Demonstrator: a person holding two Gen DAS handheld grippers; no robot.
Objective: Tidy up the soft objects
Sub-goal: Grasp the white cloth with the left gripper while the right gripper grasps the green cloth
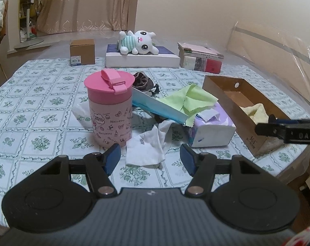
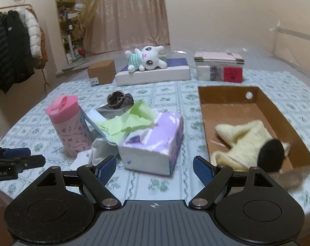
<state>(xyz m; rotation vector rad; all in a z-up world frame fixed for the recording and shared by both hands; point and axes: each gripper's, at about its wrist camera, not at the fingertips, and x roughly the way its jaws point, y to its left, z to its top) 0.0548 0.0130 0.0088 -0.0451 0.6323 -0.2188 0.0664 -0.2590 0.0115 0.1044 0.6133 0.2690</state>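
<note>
In right view only, black puff [image 2: 271, 155] on yellow cloth [image 2: 245, 141], both grippers [image 1: 149, 157] [image 2: 154, 167] agape, empty

The open left gripper [image 1: 149, 158] hovers with a crumpled white cloth [image 1: 148, 147] just beyond its jaws, a pink lidded plastic cup [image 1: 110, 106] ahead-left.

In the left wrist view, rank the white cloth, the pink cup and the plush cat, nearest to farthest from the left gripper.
1. White cloth: crumpled just ahead of the left gripper, between its open fingers.
2. Pink cup: standing behind it, to the left.
3. Plush cat: lying on a flat white box at the far end.
</note>
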